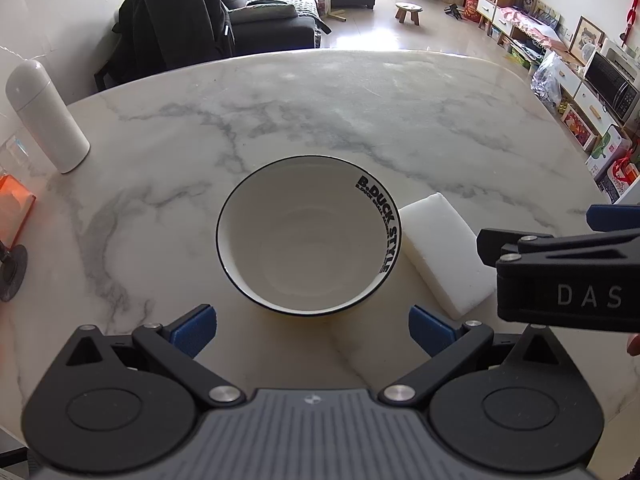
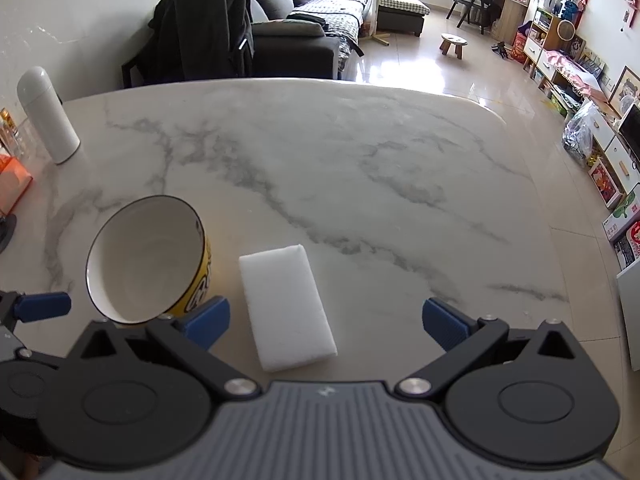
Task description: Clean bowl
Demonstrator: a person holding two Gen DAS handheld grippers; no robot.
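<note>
A white bowl (image 1: 308, 240) with a black rim and black lettering stands on the marble table; its outside is yellow in the right wrist view (image 2: 148, 256). A white sponge block (image 1: 444, 252) lies flat just right of it (image 2: 286, 306). My left gripper (image 1: 312, 330) is open just short of the bowl's near rim, with nothing between its blue pads. My right gripper (image 2: 326, 320) is open above the near end of the sponge, pads wide on either side. The right gripper's body (image 1: 560, 276) shows at the right edge of the left wrist view.
A white cylindrical bottle (image 1: 46, 116) stands at the table's left side, with an orange box (image 1: 14, 208) nearer along that edge. The marble table (image 1: 320, 120) stretches bare beyond the bowl. A chair draped with a dark coat (image 1: 176, 16) stands behind the far edge.
</note>
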